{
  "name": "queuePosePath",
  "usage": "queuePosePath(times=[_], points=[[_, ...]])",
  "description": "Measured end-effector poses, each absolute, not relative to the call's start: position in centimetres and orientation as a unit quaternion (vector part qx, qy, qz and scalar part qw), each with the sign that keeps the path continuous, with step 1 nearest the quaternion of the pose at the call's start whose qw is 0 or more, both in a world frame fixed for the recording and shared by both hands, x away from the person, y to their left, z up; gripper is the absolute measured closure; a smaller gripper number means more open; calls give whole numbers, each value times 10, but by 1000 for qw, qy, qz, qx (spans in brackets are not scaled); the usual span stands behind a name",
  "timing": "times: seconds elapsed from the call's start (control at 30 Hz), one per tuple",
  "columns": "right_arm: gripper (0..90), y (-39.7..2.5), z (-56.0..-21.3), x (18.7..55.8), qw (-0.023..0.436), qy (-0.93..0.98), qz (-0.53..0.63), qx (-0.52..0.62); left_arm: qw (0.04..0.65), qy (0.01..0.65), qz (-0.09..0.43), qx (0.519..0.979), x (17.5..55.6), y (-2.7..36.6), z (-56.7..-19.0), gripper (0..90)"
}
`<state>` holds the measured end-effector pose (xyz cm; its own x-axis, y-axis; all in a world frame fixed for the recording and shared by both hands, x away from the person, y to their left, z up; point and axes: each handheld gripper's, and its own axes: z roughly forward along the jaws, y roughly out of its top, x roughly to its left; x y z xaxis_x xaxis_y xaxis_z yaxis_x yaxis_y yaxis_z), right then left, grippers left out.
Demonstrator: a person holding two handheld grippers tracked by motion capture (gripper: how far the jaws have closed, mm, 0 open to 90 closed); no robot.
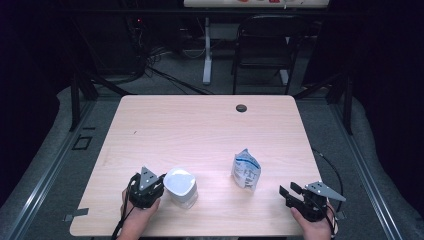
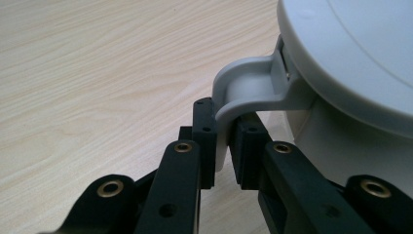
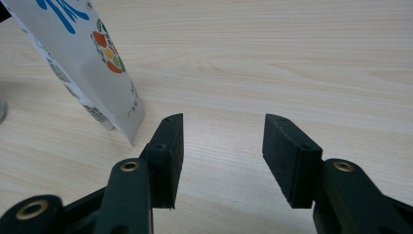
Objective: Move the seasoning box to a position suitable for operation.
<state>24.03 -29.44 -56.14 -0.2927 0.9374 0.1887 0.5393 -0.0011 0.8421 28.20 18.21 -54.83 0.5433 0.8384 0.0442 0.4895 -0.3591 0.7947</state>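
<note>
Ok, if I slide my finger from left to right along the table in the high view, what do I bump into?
Left gripper → white lidded container → standing pouch → right gripper.

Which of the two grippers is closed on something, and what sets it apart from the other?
The left gripper: it is clamped on the grey latch tab of the white container. The right gripper is open over bare table.

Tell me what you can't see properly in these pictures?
- Inside the white container: its lid covers it in the high view.
- Print on the pouch: too small in the high view, cut off by the edge in the right gripper view.
- Tab end: hidden between the left gripper fingers.
</note>
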Motion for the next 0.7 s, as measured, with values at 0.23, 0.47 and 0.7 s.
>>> queuePosePath(times=[0.23, 0.47, 0.7], points=[[501, -295, -561, 240, 224, 669, 444, 552, 384, 421, 230, 789, 279, 181, -549, 822], [501, -296, -560, 239, 226, 669, 446, 550, 393, 411, 205, 796, 277, 188, -546, 797], [501, -296, -561, 239, 224, 664, 448, 554, 398, 401, 197, 802, 269, 195, -542, 743]])
